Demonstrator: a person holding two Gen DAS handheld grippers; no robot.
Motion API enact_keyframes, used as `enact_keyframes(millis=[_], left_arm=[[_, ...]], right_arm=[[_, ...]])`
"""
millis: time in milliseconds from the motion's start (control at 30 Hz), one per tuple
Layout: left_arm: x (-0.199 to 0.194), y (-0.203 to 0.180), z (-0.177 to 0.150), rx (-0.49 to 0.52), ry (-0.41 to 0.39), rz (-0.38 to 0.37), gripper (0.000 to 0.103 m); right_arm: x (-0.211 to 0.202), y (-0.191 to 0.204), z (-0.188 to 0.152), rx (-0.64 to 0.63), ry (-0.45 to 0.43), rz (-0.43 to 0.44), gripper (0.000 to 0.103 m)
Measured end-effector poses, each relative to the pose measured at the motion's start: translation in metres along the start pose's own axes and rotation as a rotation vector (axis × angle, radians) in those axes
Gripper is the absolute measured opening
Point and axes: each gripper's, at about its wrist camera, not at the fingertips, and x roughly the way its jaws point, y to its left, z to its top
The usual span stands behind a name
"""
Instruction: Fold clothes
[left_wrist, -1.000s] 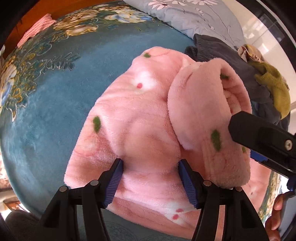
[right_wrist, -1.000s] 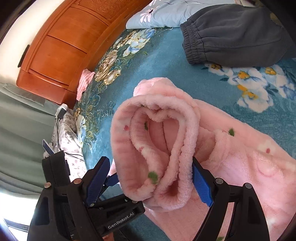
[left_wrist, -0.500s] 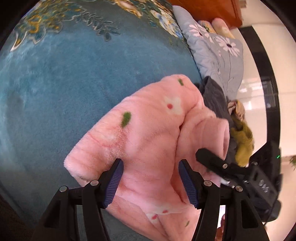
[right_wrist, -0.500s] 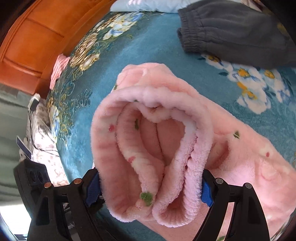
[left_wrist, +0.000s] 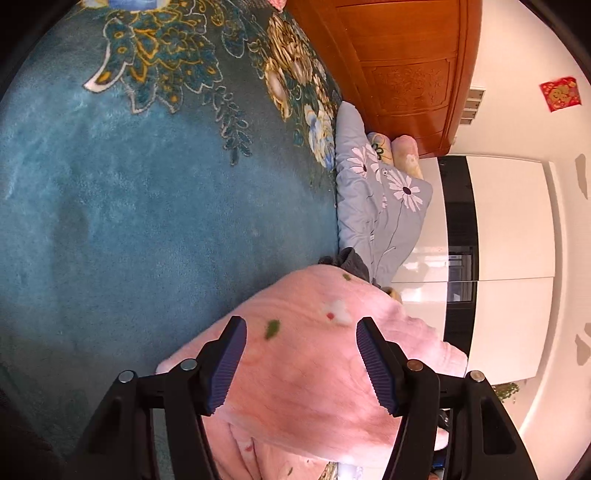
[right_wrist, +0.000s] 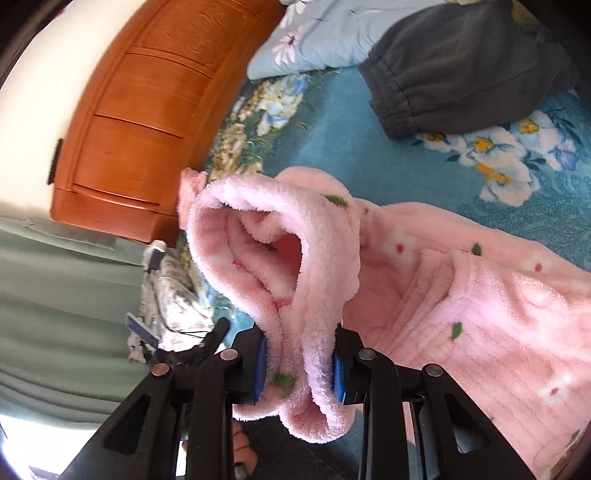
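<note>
Now my right gripper (right_wrist: 299, 363) is closing on the bunched cuff of the pink fleece garment (right_wrist: 461, 295), where half a second ago its fingers stood wide on either side of that roll. The blue pads are pressing into the fleece at about 6 o'clock in the right wrist view, and the rolled opening of the sleeve rises toward 12 o'clock above them. So I have a real hold on that end at last, which means I can carry it across for the next fold.

My left gripper (left_wrist: 301, 363) hasn't changed its spread: fingers apart, straddling the garment's body at 6 o'clock in its own view. I judge it bracing the cloth rather than pinching it, though I cannot tell whether the pads touch. Its view has swung, though; the orange wooden headboard (left_wrist: 399, 70) now sits at 1 o'clock and the grey flowered quilt (left_wrist: 376, 206) near 3.

The garment lies on the teal floral bed cover (left_wrist: 147, 206), with the dark grey trousers (right_wrist: 469, 70) well apart at 1 o'clock in the right view. The fold is only part done, I reckon.
</note>
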Motion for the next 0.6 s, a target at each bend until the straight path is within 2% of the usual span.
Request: enact_keyframes(millis=[100, 200, 300, 400, 500, 600], left_arm=[[0.003, -0.009, -0.002, 0.033, 0.022, -0.025, 0.066], [0.012, -0.018, -0.008, 0.070, 0.075, -0.024, 0.066], [0.022, -0.026, -0.014, 0.110, 0.129, 0.003, 0.066], [0.028, -0.034, -0.024, 0.159, 0.171, 0.033, 0.066], [0.045, -0.048, -0.038, 0.233, 0.231, 0.083, 0.066], [0.065, -0.065, -0.061, 0.345, 0.311, 0.134, 0.066]], right_arm=[[-0.043, 0.010, -0.012, -0.040, -0.043, 0.041, 0.029], [-0.088, -0.008, -0.036, -0.042, -0.084, 0.035, 0.029], [-0.109, -0.061, -0.060, 0.041, -0.096, -0.082, 0.029], [-0.113, -0.131, -0.081, 0.240, -0.084, -0.173, 0.029], [-0.113, -0.179, -0.103, 0.401, -0.071, -0.148, 0.029], [-0.112, -0.188, -0.109, 0.395, -0.060, -0.124, 0.029]])
